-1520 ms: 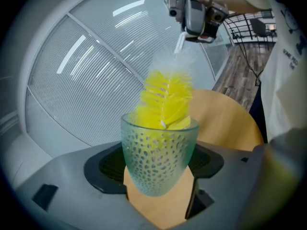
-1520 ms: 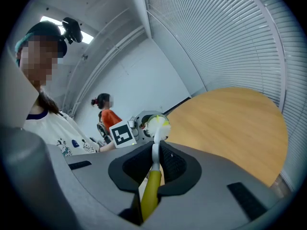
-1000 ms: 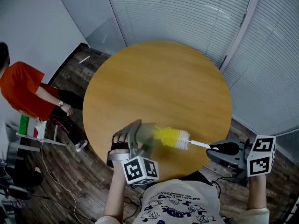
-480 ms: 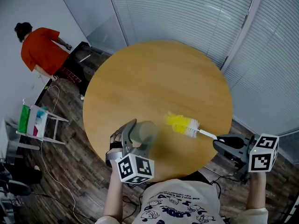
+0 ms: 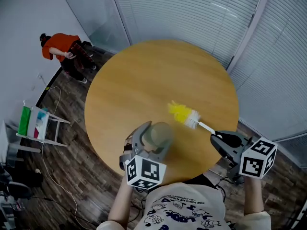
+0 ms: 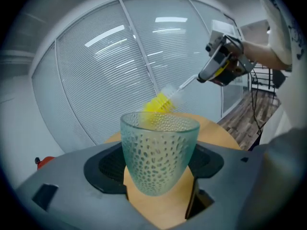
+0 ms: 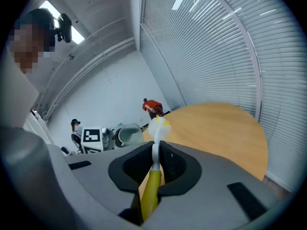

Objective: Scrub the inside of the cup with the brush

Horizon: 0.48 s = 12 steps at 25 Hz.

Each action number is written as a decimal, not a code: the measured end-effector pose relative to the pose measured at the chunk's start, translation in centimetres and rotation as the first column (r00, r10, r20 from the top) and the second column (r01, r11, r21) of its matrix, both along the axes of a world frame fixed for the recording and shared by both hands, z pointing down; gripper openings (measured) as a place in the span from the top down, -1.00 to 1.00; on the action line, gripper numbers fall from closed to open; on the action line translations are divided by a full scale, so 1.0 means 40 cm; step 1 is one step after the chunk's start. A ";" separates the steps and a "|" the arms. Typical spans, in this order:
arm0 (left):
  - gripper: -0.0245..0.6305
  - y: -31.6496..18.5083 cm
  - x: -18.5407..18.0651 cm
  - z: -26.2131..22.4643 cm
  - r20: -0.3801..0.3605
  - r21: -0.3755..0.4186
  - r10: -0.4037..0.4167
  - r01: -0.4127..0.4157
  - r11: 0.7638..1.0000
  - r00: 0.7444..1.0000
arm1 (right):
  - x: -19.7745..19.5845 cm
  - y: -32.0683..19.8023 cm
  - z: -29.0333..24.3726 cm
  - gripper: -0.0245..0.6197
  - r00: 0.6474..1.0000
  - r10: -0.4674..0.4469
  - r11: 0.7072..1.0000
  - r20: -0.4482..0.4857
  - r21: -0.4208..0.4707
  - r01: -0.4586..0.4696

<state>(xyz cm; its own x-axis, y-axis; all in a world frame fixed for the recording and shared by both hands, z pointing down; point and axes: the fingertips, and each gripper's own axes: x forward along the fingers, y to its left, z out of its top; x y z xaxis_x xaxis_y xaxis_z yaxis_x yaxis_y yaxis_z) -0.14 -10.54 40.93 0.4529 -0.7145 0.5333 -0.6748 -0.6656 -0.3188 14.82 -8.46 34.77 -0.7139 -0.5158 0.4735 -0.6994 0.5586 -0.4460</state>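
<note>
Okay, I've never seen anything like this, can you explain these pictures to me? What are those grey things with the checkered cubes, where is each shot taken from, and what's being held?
There is no robot here. A person holds a two-jaw gripper in each hand, and the patterned cubes are part of those grippers. The head view comes from a camera on the person's head, looking down at a round wooden table. The two gripper views come from cameras riding on each gripper, looking along its jaws. The left gripper is shut on a dimpled glass cup. The right gripper is shut on the handle of a yellow-and-white bottle brush, and the bristles are outside the cup, off to its side.
</note>
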 end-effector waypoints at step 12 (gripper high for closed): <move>-0.24 0.010 0.068 -0.011 -0.257 -0.073 -0.021 0.002 0.997 0.966 | -0.006 -0.064 0.040 0.78 0.973 0.216 0.958 -0.080 0.209 -0.196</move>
<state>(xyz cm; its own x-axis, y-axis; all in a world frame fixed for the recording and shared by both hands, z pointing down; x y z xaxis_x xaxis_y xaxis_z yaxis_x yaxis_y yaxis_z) 2.57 -10.14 40.49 0.5737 -0.6843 0.4502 -0.7352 -0.6725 -0.0852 14.56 -11.02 36.36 -0.5360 -0.7376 0.4107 -0.8442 0.4676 -0.2619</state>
